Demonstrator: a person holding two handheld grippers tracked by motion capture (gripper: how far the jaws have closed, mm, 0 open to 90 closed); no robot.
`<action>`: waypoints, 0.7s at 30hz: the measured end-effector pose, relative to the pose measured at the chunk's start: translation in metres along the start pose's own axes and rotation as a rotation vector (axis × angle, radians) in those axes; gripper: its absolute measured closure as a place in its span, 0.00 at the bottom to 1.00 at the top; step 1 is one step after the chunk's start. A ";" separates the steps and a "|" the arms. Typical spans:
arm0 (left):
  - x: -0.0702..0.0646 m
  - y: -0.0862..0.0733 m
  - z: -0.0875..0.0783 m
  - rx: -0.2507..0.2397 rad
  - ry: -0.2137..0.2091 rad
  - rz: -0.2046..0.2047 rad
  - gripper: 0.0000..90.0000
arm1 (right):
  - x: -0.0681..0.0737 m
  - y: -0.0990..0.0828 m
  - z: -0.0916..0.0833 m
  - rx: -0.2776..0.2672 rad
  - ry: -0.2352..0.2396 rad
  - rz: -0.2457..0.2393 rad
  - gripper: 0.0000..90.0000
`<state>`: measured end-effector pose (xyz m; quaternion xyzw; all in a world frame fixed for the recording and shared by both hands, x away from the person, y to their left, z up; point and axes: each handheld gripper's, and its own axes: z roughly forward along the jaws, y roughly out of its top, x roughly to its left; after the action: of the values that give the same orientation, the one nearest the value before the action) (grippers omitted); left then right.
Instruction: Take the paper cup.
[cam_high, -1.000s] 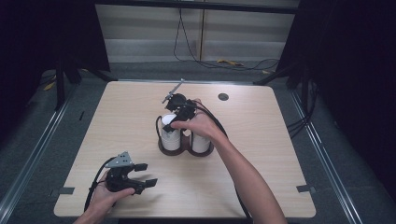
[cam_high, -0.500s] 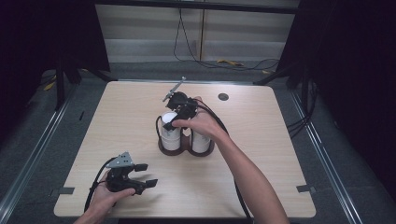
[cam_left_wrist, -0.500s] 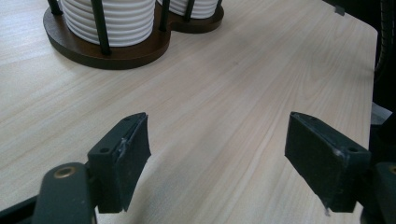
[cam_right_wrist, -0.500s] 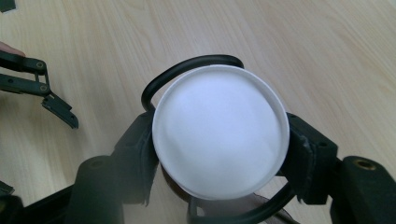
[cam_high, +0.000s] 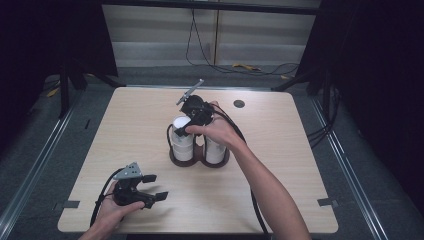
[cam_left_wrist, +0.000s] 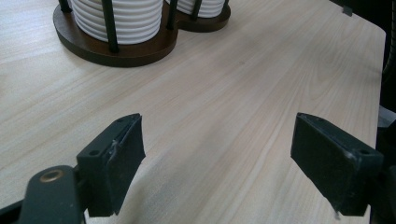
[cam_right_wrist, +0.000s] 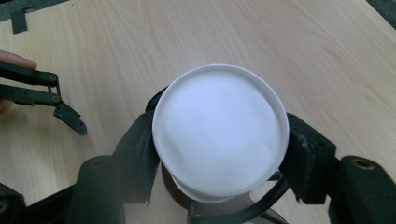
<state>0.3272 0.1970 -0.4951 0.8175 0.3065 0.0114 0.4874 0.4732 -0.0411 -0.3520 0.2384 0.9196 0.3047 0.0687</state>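
Up close, the right gripper view shows the right gripper with its two black jaws pressed against opposite sides of a white cup, whose round top faces the camera. Below the cup's lower edge a dark wooden base and a black wire upright peek out. Farther off in that view, at the left edge, the other gripper's jaw tips lie over the pale wooden table.

From above, the high view places that grip: the right gripper sits on top of the left-hand stack of white cups, held by the right hand near the table's middle. A second stack stands just beside it on the same dark holder.

Near the front left corner, the left gripper rests in the left hand, jaws spread and empty. The left gripper view confirms the wide gap, with bare table between the pads, and shows the holder's base and ribbed cup sides ahead.
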 end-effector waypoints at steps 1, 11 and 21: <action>0.000 0.000 0.000 0.001 0.001 0.000 0.19 | 0.000 0.000 -0.001 0.000 -0.002 -0.001 0.41; 0.001 -0.001 0.001 0.003 0.006 -0.005 0.18 | 0.000 0.003 -0.008 -0.039 -0.011 0.001 0.41; 0.002 -0.002 0.000 0.004 0.007 -0.011 0.18 | 0.002 0.007 -0.017 -0.056 -0.024 -0.009 0.41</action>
<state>0.3282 0.1990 -0.4968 0.8167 0.3126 0.0109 0.4850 0.4700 -0.0439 -0.3341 0.2359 0.9109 0.3271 0.0876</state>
